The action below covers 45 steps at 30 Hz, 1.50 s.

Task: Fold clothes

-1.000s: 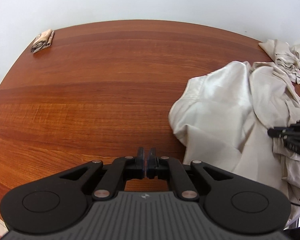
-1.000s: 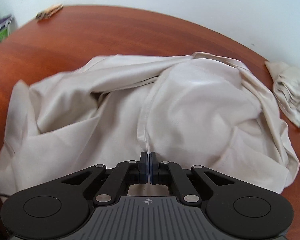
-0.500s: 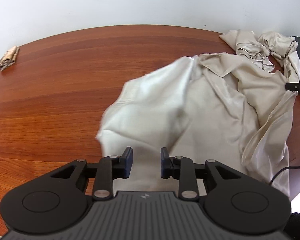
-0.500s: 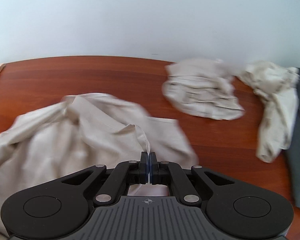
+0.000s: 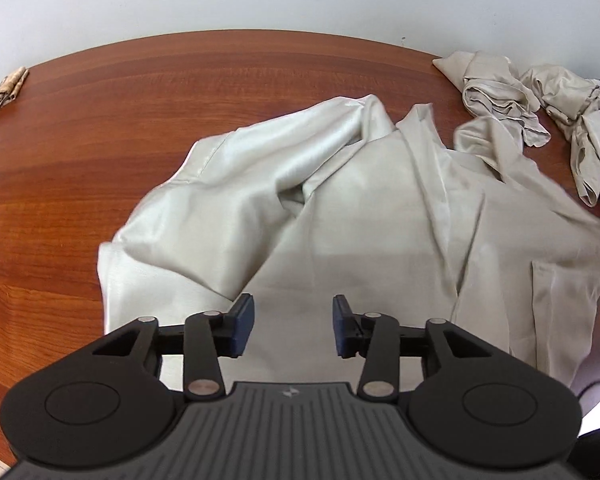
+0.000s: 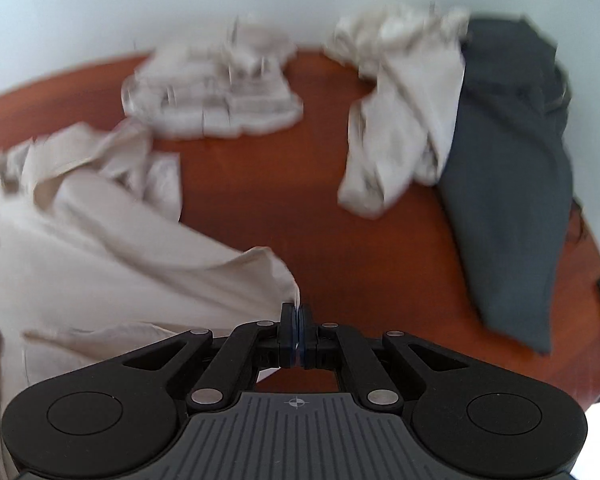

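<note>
The big cream shirt [image 5: 340,216] is lying more spread out on the brown table [image 5: 100,120] than before. The left gripper [image 5: 293,326] is hanging over it, its jaws opening with nothing pinched. The right gripper [image 6: 296,330] is squeezing the shirt's edge tight.

- No readable words, numbers or brand names appear in either view.
- A small emblem mark sits on each gripper's ribbed grey housing, too small to identify.
</note>
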Each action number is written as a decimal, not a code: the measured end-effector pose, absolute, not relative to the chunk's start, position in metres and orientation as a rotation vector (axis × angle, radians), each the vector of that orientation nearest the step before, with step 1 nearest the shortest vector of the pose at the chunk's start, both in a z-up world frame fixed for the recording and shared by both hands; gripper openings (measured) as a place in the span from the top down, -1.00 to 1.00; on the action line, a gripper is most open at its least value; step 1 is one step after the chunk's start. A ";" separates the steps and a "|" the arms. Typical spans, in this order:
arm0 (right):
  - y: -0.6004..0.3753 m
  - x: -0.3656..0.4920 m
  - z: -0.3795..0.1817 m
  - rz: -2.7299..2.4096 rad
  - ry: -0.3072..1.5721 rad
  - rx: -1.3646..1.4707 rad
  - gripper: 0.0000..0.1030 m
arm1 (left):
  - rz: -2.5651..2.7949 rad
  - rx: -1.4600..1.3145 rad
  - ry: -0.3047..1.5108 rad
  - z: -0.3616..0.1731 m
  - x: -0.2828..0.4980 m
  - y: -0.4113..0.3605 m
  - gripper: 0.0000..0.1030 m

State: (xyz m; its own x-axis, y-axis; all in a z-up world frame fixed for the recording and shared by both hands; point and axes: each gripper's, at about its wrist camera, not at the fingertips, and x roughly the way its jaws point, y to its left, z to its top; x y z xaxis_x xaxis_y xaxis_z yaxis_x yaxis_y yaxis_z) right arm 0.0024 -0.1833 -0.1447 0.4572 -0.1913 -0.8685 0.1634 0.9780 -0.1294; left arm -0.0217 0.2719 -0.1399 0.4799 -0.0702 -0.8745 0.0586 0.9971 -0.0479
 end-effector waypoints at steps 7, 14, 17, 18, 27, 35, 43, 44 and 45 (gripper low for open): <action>-0.175 -0.007 -0.134 -0.092 1.009 -0.005 -0.27 | -0.005 -0.006 1.058 -0.144 -0.028 0.278 -0.21; -0.140 0.010 -0.126 0.075 0.979 -0.052 -0.28 | 0.106 -0.021 1.050 -0.139 -0.032 0.315 -0.41; -0.126 0.014 -0.130 0.109 0.991 -0.066 -0.28 | 0.133 -0.022 1.047 -0.138 -0.030 0.336 -0.53; -0.122 0.014 -0.132 0.115 0.995 -0.070 -0.28 | 0.138 -0.023 1.048 -0.138 -0.028 0.342 -0.53; -0.081 0.010 -0.132 0.171 0.985 -0.098 -0.28 | 0.076 -0.116 1.063 -0.146 0.003 0.384 -0.52; -0.037 0.049 -0.115 0.290 0.929 -0.141 -0.28 | -0.017 -0.140 1.107 -0.158 0.009 0.388 0.39; 0.038 0.122 -0.116 0.437 0.897 -0.256 -0.27 | -0.064 -0.102 1.093 -0.158 -0.002 0.384 0.87; 0.047 0.130 -0.118 0.446 0.891 -0.276 -0.27 | -0.067 -0.103 1.096 -0.158 -0.003 0.385 0.86; 0.057 0.138 -0.120 0.457 0.889 -0.291 -0.27 | -0.067 -0.108 1.101 -0.159 -0.003 0.386 0.85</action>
State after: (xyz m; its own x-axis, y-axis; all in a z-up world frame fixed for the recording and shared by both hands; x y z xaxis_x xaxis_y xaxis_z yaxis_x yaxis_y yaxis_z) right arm 0.1377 0.0566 -0.1202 0.5442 0.2612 -0.7973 -0.4969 0.8660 -0.0555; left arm -0.0026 0.3859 -0.1588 0.4518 -0.1081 -0.8855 0.0005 0.9927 -0.1209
